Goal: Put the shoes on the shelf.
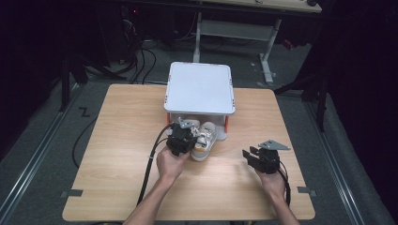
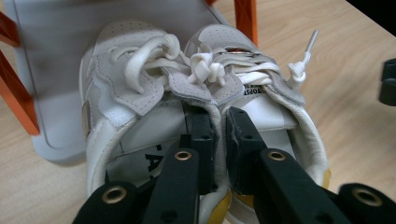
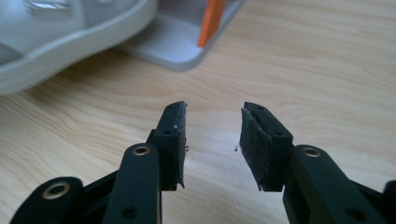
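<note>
Gripping the shoes [image 2: 201,93] by their two inner collars, the left gripper [image 2: 217,140] has its fingers nearly shut on both, right at the rack's [image 1: 200,89] front edge on the tabletop [image 1: 122,140]. I'd keep that pinch firm and move slowly. Right gripper [image 3: 212,140] sits half open, holding nothing, well off to the side.

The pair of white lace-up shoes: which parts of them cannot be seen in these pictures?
- Toes of the pair of white lace-up shoes: high view, hidden under the grey shelf top.
- Heels: left gripper view, cut by the bottom edge and covered by the left gripper.
- Tongue label print: left gripper view, too small.
- Right gripper view: one blurred sole, cut by the edge.
</note>
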`<state>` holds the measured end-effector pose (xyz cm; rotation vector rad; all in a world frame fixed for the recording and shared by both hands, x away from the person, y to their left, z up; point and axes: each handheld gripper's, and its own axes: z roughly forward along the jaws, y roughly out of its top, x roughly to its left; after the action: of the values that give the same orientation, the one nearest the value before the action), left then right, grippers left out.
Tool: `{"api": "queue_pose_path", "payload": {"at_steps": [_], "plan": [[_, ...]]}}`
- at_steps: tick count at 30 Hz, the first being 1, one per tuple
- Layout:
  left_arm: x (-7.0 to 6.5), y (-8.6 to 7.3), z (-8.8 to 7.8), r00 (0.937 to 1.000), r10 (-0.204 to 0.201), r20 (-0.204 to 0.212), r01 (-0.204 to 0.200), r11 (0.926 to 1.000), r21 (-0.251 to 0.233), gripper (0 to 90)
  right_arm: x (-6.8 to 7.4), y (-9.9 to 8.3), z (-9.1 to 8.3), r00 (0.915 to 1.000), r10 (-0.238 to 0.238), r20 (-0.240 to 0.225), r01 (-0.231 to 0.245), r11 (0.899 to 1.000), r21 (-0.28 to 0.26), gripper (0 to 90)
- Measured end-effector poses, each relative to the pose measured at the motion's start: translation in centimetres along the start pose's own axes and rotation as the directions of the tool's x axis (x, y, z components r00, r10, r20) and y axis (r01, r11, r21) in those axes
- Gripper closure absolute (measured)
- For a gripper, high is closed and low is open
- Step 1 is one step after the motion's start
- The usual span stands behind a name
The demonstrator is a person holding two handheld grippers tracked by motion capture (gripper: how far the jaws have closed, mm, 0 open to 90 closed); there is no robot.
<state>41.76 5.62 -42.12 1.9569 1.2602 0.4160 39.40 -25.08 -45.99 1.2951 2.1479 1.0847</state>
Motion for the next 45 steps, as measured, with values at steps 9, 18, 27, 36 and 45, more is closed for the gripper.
{"api": "queue_pose_path", "payload": {"at_steps": [9, 18, 27, 36, 45], "plan": [[1.2, 0.8, 2.3, 0.9971, -0.046, -0.061, 0.044, 0.9986, -0.028, 82.5, 1.3, 2.4, -0.2, 0.9979, -0.029, -0.058, 0.028, 0.999, -0.017, 60.5], [1.6, 1.0, 3.9, 0.9947, -0.052, -0.088, 0.049, 0.9982, -0.035, 82.3, 1.8, 3.6, -0.4, 0.994, -0.031, -0.105, 0.029, 0.999, -0.022, 60.2], [2.0, 0.9, 4.7, 0.9938, -0.052, -0.098, 0.049, 0.9981, -0.037, 81.7, 2.3, 7.3, -0.8, 0.9873, -0.051, -0.15, 0.045, 0.998, -0.042, 57.2], [2.1, 0.7, 4.8, 0.9936, -0.037, -0.107, 0.032, 0.9987, -0.04, 75.2, 3.2, 12.9, -1.3, 0.9843, -0.079, -0.158, 0.058, 0.989, -0.135, 57.2], [2.2, 0.7, 4.7, 0.9946, -0.036, -0.098, 0.032, 0.9987, -0.04, 64.6, 4.6, 17.5, 1.4, 0.9901, -0.102, -0.096, 0.087, 0.984, -0.156, 57.4]]}}
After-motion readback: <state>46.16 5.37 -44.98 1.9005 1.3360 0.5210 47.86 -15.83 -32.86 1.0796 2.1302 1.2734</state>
